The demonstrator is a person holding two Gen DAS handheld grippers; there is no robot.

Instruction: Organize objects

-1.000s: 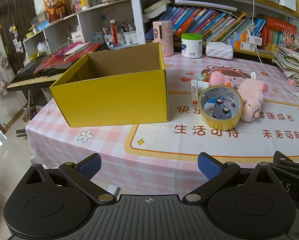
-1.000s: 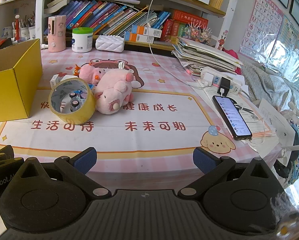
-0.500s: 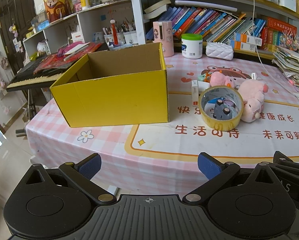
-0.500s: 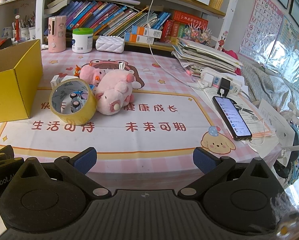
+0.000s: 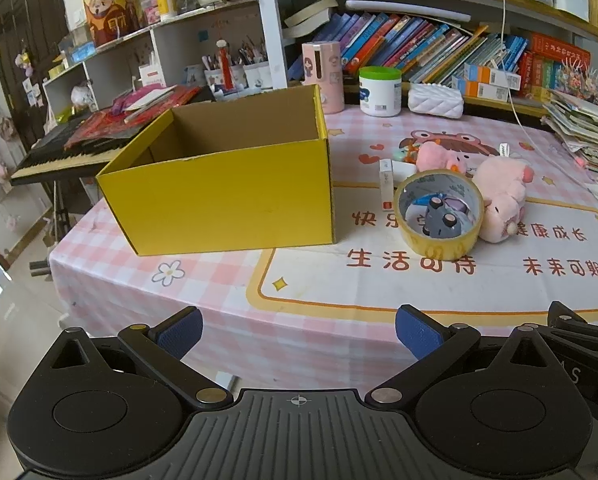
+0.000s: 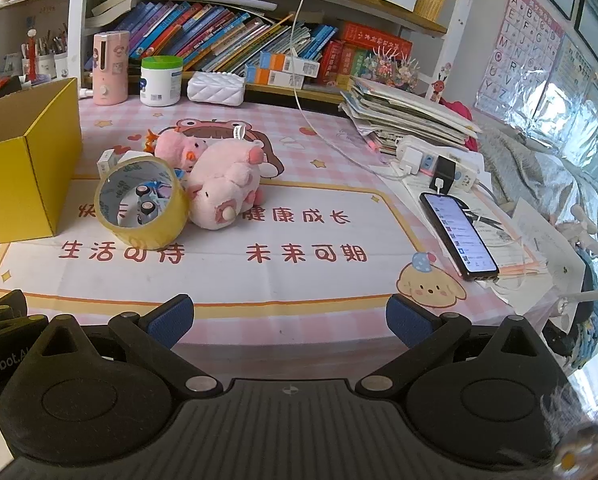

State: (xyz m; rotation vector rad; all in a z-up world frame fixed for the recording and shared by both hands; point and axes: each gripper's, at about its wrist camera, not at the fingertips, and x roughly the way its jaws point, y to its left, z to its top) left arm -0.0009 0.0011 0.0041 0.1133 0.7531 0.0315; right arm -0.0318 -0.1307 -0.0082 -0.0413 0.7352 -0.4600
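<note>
We see the yellow tape roll [image 5: 439, 216] standing on edge on the counter [image 5: 379, 284], a small grey toy [image 5: 439, 222] showing through its ring. Touching its right side lies a large pink plush pig [image 6: 227, 184], with a smaller pink plush [image 6: 177, 150] and a small white box [image 5: 386, 184] just behind. To the left sits the open yellow cardboard box [image 5: 223, 196]. Our left hand-held gripper [image 5: 297, 330] and right hand-held gripper [image 6: 289, 320] both hover at the counter's near edge, fingers spread wide, grasping nothing. A phone [image 6: 457, 236] lies at the right.
</note>
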